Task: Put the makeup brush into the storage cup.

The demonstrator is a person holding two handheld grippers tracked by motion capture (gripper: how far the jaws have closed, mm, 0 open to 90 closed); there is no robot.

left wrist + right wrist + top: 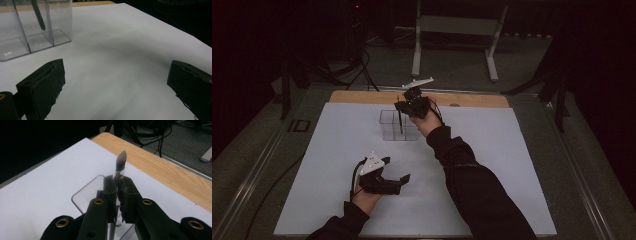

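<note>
- A makeup brush (121, 162) is gripped by the right gripper (119, 185), whose jaws are clenched on its handle just under the metal ferrule; the angled dark bristle tip is seen standing up past the jaw tips in the right gripper view.
- The lower part of the handle is hidden behind the jaws in that view. In the high view it is seen as a thin dark rod (400, 121) reaching down into a clear plastic organiser (398, 126).
- In the left gripper view the handle's rounded end (39, 18) is seen inside the organiser (32, 35), hanging above its floor; whether it touches a divider cannot be told through the clear walls.
- The organiser's far side is cut off by the top and left edges of the left gripper view, so the number of its compartments cannot be made out there.
- The organiser stands on a white sheet (337, 165), near the sheet's far edge, beyond which a strip of wooden tabletop (362, 96) is seen.
- The left gripper (384, 181) is held low over the near part of the sheet, well apart from the organiser; its jaws are released, spread wide, with nothing between them.
- The room beyond the table is dark; a white frame (457, 30) and cables are dimly made out.
</note>
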